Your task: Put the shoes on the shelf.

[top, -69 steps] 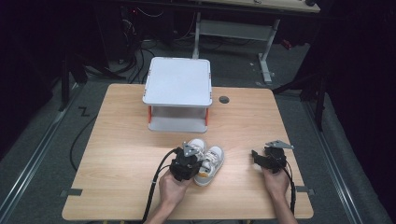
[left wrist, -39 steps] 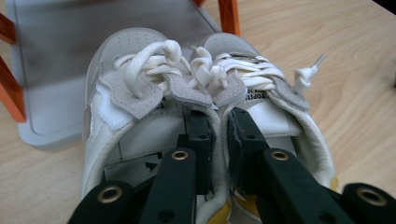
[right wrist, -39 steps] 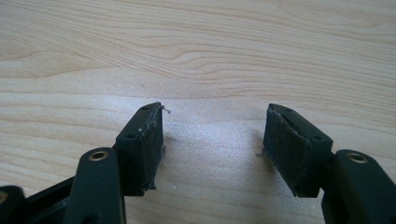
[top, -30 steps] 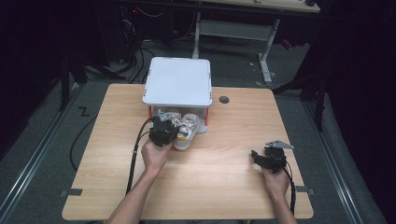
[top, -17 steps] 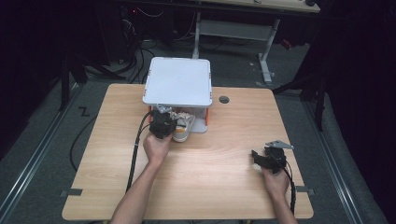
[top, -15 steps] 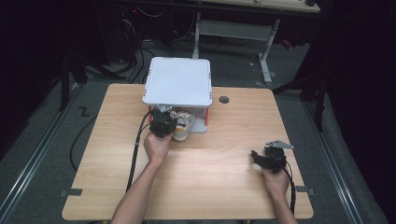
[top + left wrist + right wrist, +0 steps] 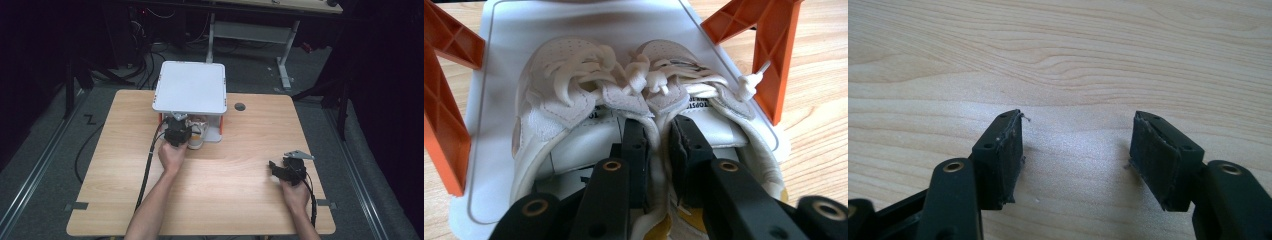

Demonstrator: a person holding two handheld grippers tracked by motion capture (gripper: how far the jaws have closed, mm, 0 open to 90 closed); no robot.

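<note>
A pair of small white sneakers (image 7: 589, 90) sits side by side on the lower white tray (image 7: 499, 30) of a small two-level stand (image 7: 190, 92) with orange legs (image 7: 774, 45). My left gripper (image 7: 659, 130) has one jaw inside each shoe, pinching their two inner collars together; its jaws have just been opening slightly, with the collars still pressed between the pads. From the high view the left gripper (image 7: 176, 131) reaches under the stand's front edge beside the sneakers (image 7: 197, 134). My right gripper (image 7: 274, 167) rests at the table's right front, and its jaws (image 7: 1078, 145) stand open over bare wood.
The wooden table (image 7: 240, 200) has a round cable hole (image 7: 240, 106) right of the stand. The stand's white top plate covers the tray from above. Orange legs flank the shoes on both sides. Dark floor, cables and another desk lie beyond the far edge.
My left hand carried the sneakers from the table's front middle forward and left, onto the stand's lower tray, and sank a little. The right gripper stayed still.
</note>
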